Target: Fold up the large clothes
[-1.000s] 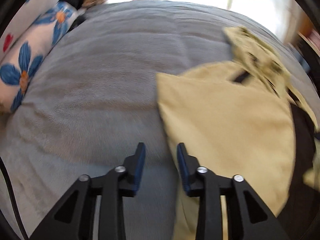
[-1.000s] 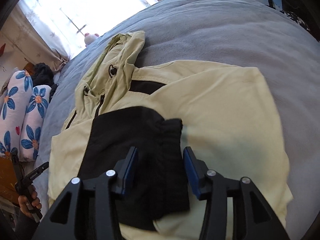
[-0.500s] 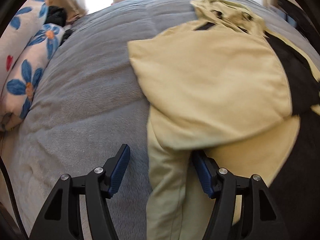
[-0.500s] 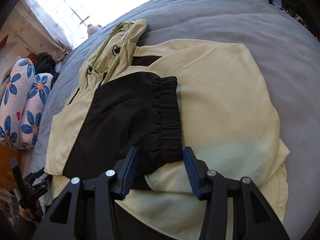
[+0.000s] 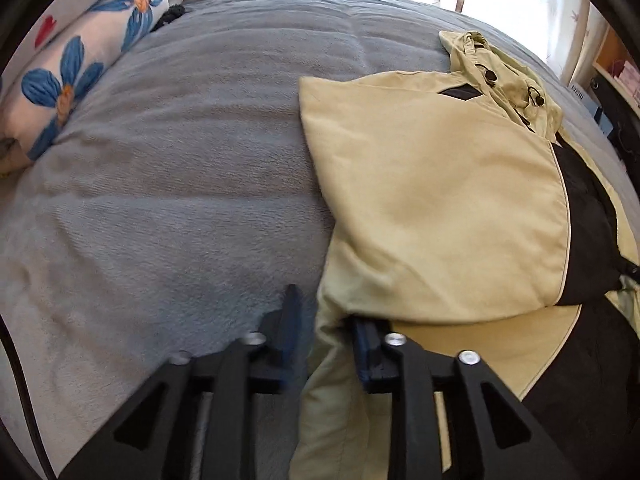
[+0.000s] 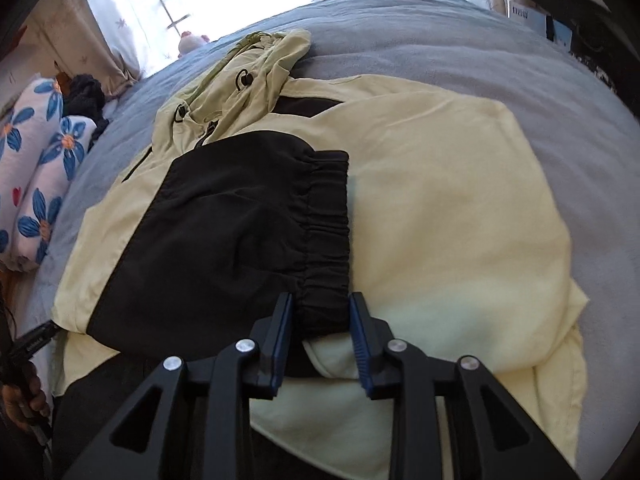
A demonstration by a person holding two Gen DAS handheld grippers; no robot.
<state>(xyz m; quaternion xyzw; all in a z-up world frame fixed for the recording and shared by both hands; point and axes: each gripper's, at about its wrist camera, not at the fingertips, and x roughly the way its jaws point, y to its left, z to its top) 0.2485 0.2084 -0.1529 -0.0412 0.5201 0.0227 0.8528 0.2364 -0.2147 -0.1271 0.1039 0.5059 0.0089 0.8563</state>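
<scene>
A pale yellow hooded jacket (image 5: 432,200) (image 6: 440,200) lies folded on the grey blanket (image 5: 180,160). Its black sleeve (image 6: 240,220) is laid across the front, with the gathered cuff pointing at me. My right gripper (image 6: 320,300) is closing and both pads touch the near end of that cuff. My left gripper (image 5: 324,308) is closing around the jacket's left folded edge. Its right finger is tucked under the fabric, and a strip of blanket still shows beside the left finger (image 5: 290,320). The hood (image 5: 500,76) (image 6: 260,60) lies at the far end.
Blue-flowered pillows (image 5: 72,76) (image 6: 36,160) line the bed's left side, with dark clothing beside them. A small plush toy (image 6: 192,42) sits by the bright window. Shelves with boxes (image 6: 536,16) stand at the far right. A hand (image 6: 20,400) holds the other gripper at lower left.
The left gripper slid over to the jacket's left edge, spread wide around it, then narrowed. The right gripper drew back along the black sleeve to the cuff's end and its jaws narrowed onto it.
</scene>
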